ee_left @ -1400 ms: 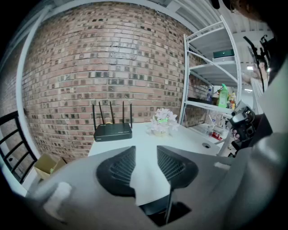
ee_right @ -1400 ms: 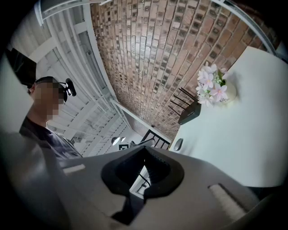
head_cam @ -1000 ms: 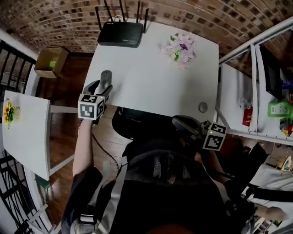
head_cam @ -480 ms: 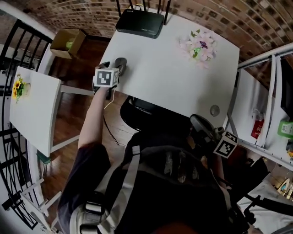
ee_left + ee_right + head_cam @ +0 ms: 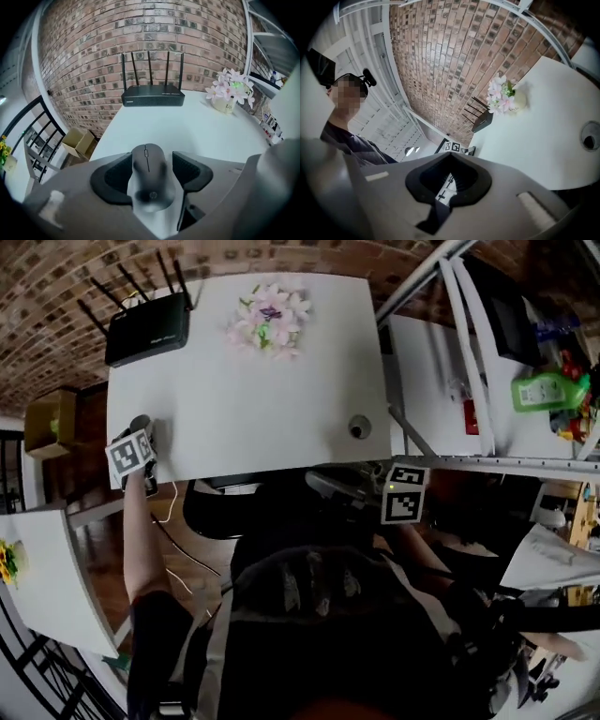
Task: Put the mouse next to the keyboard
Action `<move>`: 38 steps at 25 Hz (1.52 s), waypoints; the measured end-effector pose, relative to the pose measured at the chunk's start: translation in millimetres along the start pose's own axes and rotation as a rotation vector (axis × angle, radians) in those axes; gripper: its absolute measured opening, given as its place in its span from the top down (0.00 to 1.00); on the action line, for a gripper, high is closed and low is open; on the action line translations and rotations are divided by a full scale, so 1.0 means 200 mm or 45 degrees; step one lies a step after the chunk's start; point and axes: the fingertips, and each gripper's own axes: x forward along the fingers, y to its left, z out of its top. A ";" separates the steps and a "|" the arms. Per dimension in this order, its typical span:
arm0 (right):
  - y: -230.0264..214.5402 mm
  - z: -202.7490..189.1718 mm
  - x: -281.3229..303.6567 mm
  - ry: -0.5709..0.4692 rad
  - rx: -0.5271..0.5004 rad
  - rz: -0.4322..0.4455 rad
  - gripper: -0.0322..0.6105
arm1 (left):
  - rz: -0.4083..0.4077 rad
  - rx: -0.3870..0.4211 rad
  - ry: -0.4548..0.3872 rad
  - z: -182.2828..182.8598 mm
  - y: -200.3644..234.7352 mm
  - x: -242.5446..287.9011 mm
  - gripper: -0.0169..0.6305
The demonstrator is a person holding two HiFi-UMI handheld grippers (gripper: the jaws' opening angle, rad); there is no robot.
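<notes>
A dark grey mouse [image 5: 149,173] sits between the two black pads of my left gripper [image 5: 151,161], which is shut on its sides. In the head view the mouse [image 5: 141,425] and left gripper [image 5: 143,434] are at the white table's [image 5: 281,409] left edge, near its front corner. My right gripper [image 5: 325,483] hangs below the table's front edge, at the person's body. Its jaws [image 5: 450,180] are shut with nothing in them. No keyboard shows in any view.
A black router [image 5: 148,329] with antennas stands at the table's back left, and a pot of pink flowers [image 5: 267,320] at the back. A round cable hole [image 5: 359,427] is near the front right. A cardboard box [image 5: 52,420] lies on the floor left; shelves [image 5: 525,399] stand right.
The head view has swung round, so the table now sits higher and further left. The left gripper stays with the mouse at the table's left edge. The right gripper remains below the front edge.
</notes>
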 end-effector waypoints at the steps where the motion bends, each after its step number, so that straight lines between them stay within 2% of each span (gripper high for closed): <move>1: 0.00 0.01 -0.03 -0.016 0.005 -0.022 0.94 | -0.056 -0.028 -0.024 0.01 -0.06 0.03 0.54; 9: -0.03 0.03 -0.15 -0.107 0.037 -0.086 0.94 | -0.059 -0.063 -0.089 0.02 -0.09 0.06 0.55; 15: -0.02 0.01 -0.15 -0.118 0.015 -0.067 0.94 | -0.050 -0.060 -0.100 0.00 -0.06 0.04 0.55; 27: 0.05 -0.03 -0.23 -0.175 -0.011 -0.131 0.94 | -0.060 -0.054 -0.115 0.02 -0.08 0.03 0.55; 33: 0.07 -0.12 -0.30 -0.235 0.039 -0.177 0.94 | -0.082 -0.042 -0.134 0.00 -0.10 0.00 0.56; 38: 0.07 -0.10 -0.41 -0.291 0.073 -0.180 0.94 | -0.066 -0.052 -0.128 -0.03 -0.17 -0.03 0.56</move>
